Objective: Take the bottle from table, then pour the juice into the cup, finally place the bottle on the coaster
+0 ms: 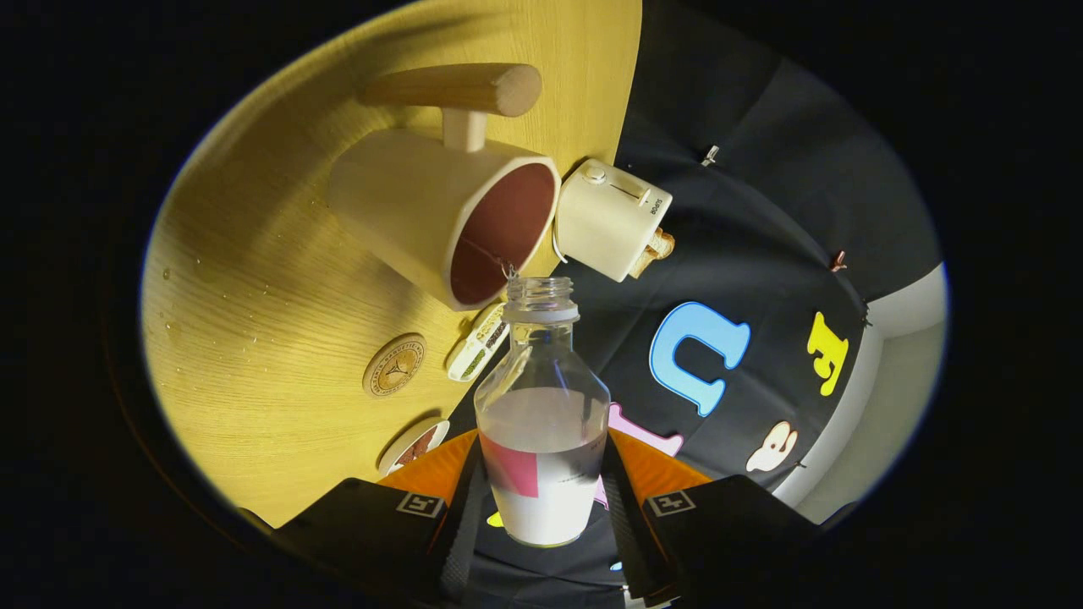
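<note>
Clearly, in the gripper view, the gripper (542, 486) has its fingers closed on the lower body of the bottle (542, 423), one pressing each side; the whole view is rolled so the open neck meets the cup (448, 216) rim, evidently for pouring; the coaster (394, 364) waits on the table (254, 296) nearby.

No legible text on toaster (611, 218) label
</note>
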### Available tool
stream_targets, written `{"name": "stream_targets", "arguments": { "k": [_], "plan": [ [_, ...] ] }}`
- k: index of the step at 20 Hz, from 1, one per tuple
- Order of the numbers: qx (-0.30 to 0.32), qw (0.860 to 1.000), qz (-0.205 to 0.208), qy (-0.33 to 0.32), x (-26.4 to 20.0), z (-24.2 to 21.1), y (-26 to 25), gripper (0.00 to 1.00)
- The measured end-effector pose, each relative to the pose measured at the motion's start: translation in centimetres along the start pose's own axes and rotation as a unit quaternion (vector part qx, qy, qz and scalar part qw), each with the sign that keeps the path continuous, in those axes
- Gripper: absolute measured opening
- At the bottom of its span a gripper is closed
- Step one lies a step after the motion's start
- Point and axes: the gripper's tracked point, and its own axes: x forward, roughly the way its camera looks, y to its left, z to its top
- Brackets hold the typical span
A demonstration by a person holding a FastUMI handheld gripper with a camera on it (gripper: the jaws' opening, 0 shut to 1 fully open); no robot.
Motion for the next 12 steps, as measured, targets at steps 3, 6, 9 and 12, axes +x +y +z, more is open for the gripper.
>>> {"name": "stream_targets", "arguments": {
  "k": [3,6,9,12],
  "plan": [
    [-0.011,1.000,-0.003,-0.004,0.0,0.0,-0.1,0.71],
    [-0.019,1.000,-0.008,-0.008,-0.2,0.1,-0.3,0.71],
    [-0.043,0.999,-0.020,-0.017,-0.3,0.3,-0.7,0.71],
    [-0.074,0.996,-0.036,-0.033,-0.2,0.6,-1.4,0.71]
  ]
}}
